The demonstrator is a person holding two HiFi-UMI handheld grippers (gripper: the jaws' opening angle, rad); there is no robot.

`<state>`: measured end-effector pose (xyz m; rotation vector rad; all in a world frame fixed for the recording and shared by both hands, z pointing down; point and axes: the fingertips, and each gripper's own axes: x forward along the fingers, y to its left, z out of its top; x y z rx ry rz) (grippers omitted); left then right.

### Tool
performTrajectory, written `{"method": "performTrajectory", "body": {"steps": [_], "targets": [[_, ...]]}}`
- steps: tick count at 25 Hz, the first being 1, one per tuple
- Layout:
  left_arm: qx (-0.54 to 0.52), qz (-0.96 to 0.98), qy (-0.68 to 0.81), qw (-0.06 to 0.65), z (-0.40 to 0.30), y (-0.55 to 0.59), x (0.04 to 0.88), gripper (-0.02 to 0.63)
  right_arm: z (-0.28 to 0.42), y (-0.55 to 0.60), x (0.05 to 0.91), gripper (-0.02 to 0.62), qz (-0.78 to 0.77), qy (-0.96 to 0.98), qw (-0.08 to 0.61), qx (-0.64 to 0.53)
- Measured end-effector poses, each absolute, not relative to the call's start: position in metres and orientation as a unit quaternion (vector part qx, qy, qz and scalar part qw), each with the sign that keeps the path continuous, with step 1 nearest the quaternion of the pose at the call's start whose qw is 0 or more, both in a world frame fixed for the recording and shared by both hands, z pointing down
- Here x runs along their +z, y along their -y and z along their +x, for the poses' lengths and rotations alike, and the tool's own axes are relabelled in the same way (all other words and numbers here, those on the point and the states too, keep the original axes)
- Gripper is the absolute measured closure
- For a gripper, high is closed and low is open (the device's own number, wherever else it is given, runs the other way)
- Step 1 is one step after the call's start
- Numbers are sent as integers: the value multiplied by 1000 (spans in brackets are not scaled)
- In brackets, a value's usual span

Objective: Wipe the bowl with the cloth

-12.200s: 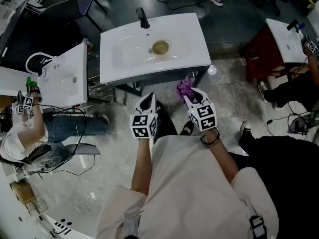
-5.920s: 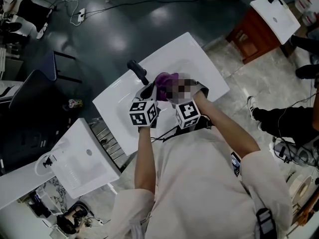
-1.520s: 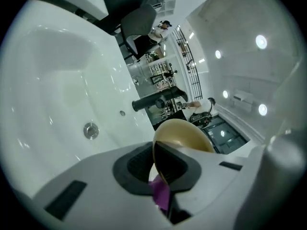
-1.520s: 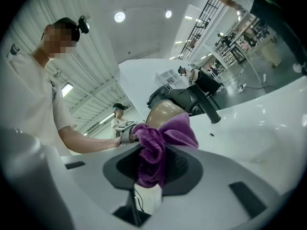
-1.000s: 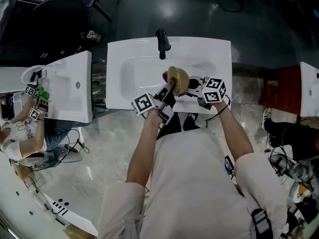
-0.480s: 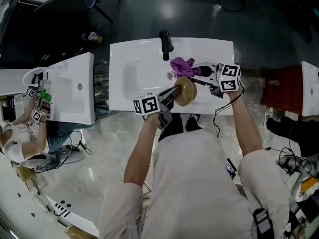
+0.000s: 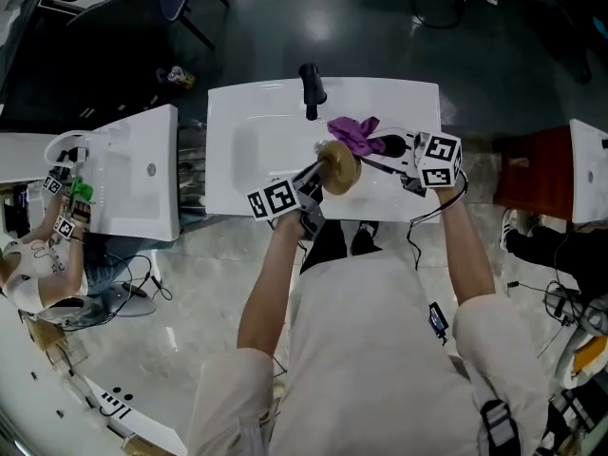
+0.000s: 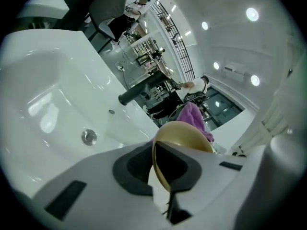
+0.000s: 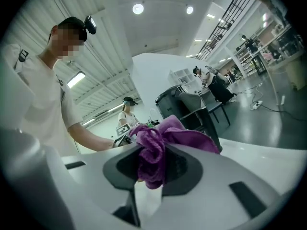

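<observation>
Two grippers are working over a white sink in the head view. The left gripper is pointing toward 2 o'clock from the person's body, and its jaws are pinching together on the rim of the bowl. In the left gripper view the thin tan rim is sitting edge-on between the dark pads, with the bowl's rounded wall rising beyond them. The bowl is hanging tilted on its side over the basin, near the front edge of the sink. The right gripper is pointing toward 9 o'clock from the sink's right side, and its jaws are clamping a bunched fold of the purple cloth. In the right gripper view the fabric is filling the gap between the pads and spilling out over them. The cloth is lying at 1 o'clock of the bowl, just beside its upper edge; whether the two are touching cannot be told. In the left gripper view the cloth is showing just behind the bowl's top. The black faucet is standing at 12 o'clock of the bowl, on the sink's back edge. The drain is lying at 9 o'clock of the bowl in the left gripper view. A second sink is standing well apart at 9 o'clock in the head view.
</observation>
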<state>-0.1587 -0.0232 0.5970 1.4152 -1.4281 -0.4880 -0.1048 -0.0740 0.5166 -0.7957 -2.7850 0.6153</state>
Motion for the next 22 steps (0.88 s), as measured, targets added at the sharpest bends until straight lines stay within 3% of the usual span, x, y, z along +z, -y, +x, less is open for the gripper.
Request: {"method": "performTrajectory", "body": {"steps": [12,22], "targets": [[-216,510,657,511,-189,1,638,588,-90,25,553,515,-263,932,88,231],[-224,510,666,497,-188,25,626,592,-81,-17,570,515,-307,920,153,189]]}}
